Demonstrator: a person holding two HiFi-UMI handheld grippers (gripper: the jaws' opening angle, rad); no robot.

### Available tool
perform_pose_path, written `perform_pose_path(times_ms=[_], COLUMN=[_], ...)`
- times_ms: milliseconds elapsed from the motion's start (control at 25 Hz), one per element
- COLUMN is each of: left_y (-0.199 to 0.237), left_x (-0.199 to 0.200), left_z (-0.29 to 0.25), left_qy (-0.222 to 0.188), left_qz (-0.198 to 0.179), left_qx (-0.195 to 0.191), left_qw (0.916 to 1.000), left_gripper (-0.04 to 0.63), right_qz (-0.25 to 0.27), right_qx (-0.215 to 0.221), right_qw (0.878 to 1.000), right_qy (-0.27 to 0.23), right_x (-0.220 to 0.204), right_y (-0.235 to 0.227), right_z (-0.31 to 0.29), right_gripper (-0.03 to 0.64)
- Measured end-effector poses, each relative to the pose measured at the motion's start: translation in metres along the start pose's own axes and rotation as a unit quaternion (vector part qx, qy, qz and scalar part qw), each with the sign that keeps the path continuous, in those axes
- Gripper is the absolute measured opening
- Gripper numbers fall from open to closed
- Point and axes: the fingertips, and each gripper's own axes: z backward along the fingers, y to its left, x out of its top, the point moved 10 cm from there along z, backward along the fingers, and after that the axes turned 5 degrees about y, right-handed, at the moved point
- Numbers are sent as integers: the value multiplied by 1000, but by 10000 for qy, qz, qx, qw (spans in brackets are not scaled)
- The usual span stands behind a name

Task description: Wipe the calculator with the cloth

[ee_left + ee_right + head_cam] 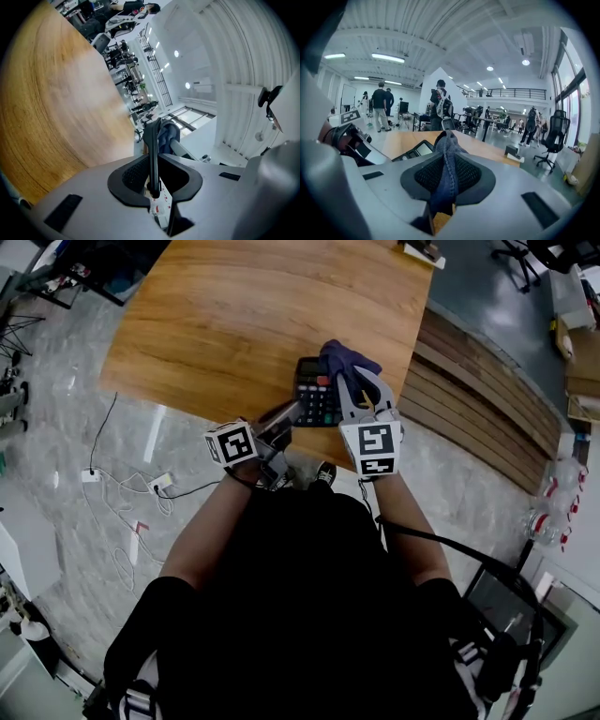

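Observation:
A black calculator (315, 390) lies near the front edge of the wooden table (234, 315). My left gripper (289, 414) is shut on its near left edge; in the left gripper view the calculator (152, 145) shows edge-on as a thin black slab between the pads. A dark blue cloth (349, 360) is bunched over the calculator's far right corner. My right gripper (362, 381) is shut on the cloth. In the right gripper view the cloth (446, 164) fills the gap between the jaws, and the calculator's display (417, 150) shows just left of it.
Cables and a power strip (159, 484) lie on the floor to the left. Wooden slats (478, 399) run along the table's right side. A small object (422, 251) sits at the far corner. People stand beyond the table, and an office chair (555, 133) is at the right.

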Motion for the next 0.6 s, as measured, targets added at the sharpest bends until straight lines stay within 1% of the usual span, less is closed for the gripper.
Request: perform_pose_path(times_ms=[120, 240, 360, 440, 480, 600], left_y=[0, 0, -2, -1, -1, -2], left_x=[-4, -7, -7, -4, -3, -3], left_z=[2, 3, 1, 2, 4, 6], left_qy=[84, 18, -100, -159, -180, -247], left_qz=[-58, -12, 68, 63, 51, 63], left_qx=[59, 95, 54, 84, 96, 28], left_qw=[9999, 10000, 9999, 9998, 9998, 9997], left_gripper=[69, 69, 69, 69, 69, 69], right_qz=[483, 679, 865, 909, 904, 686], right_qx=[34, 430, 900, 1129, 1175, 1095], right_qw=[9987, 9965, 9920, 9893, 9889, 9916], right_qy=[-133, -226, -199, -155, -123, -46], right_x=[12, 19, 17, 13, 10, 0], right_y=[8, 27, 51, 63, 67, 60], right_z=[1, 3, 6, 7, 7, 5], right_gripper=[69, 69, 69, 69, 69, 69])
